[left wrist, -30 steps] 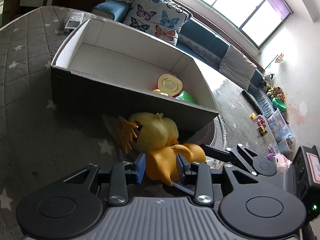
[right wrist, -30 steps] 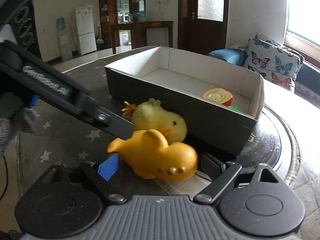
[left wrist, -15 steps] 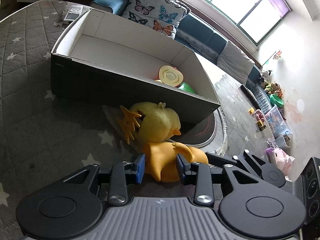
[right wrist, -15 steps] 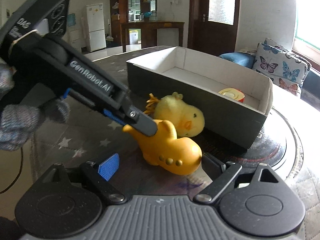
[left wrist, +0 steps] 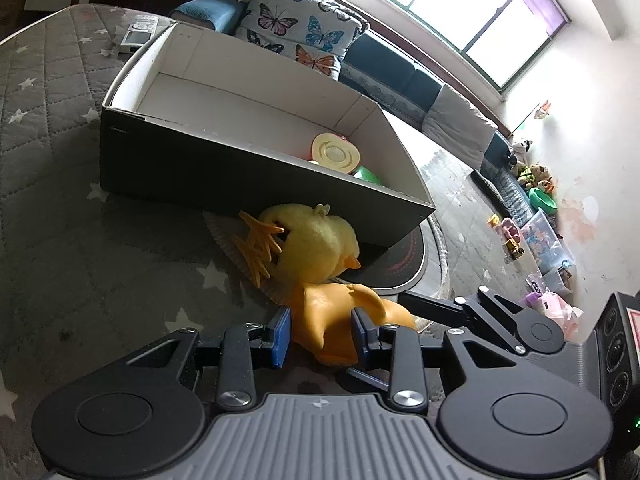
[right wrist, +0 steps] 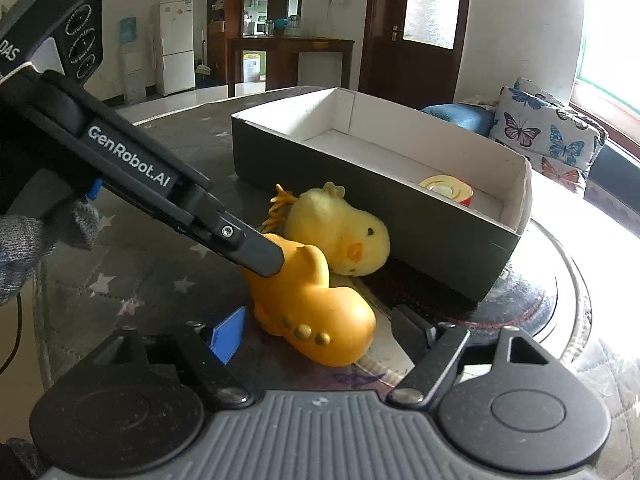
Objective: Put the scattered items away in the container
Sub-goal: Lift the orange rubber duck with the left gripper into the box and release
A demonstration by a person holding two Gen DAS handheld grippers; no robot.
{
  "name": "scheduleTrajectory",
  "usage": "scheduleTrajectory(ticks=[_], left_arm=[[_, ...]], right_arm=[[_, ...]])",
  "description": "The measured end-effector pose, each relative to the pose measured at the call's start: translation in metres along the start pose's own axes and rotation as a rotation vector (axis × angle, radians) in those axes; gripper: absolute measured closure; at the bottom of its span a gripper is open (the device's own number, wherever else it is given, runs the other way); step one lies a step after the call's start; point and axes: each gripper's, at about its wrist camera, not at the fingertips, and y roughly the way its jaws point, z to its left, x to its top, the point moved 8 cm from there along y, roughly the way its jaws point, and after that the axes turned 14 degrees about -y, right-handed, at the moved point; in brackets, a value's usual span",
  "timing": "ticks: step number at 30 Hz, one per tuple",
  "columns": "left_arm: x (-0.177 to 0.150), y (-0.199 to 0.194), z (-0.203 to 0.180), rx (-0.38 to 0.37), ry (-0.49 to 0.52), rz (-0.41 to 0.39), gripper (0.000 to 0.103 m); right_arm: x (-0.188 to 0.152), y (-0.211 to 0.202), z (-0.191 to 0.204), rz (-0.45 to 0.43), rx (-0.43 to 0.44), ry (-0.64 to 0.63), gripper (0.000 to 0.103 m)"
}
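Orange rubber toy (right wrist: 310,312) lies on the quilted mat just outside the box (left wrist: 256,168). I'm mid-grasp — left gripper (left wrist: 320,334) has just narrowed around its tail, right gripper (right wrist: 316,334) has just been closing, not yet touching. Next: squeeze, lift over the wall.

- The left gripper (left wrist: 320,336) is black, with two round black plates and a grey ribbed part at the back.
- Its fingers (left wrist: 280,336) have blue pads on the inside.
- Shiny silver screws hold its black bars together.
- From the right wrist view its long black side has white letters that say "GenRobot.AI".
- The right gripper (right wrist: 316,330) looks the same, black and grey, with a blue pad on one finger (right wrist: 228,334).
- The hand (right wrist: 36,236) wears a grey knitted glove.
- A thin dark cable hangs below the glove.
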Motion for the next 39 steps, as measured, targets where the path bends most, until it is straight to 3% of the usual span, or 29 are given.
scheduleTrajectory(ticks=[3,15,27,32,39], left_arm=[[0.000,0.000,0.002,-0.017,0.004,-0.003,0.068],[0.001,0.002,0.013,-0.083,-0.060,-0.002,0.063],[-0.006,-0.008,0.003,-0.089,-0.017,-0.010,0.066],[0.002,-0.024,-0.011,-0.109,0.013,-0.050,0.066],[0.045,-0.045,-0.030,-0.128,0.052,-0.154,0.066]], right_arm=[[-0.002,0.005,0.002,0.010,0.004,-0.009,0.035],[-0.005,0.007,0.003,0.007,-0.018,0.019,0.036],[-0.004,-0.009,0.007,-0.016,-0.045,0.042,0.040],[0.010,-0.021,0.004,-0.044,-0.073,0.020,0.040],[0.053,-0.028,-0.017,-0.120,-0.132,-0.015,0.040]])
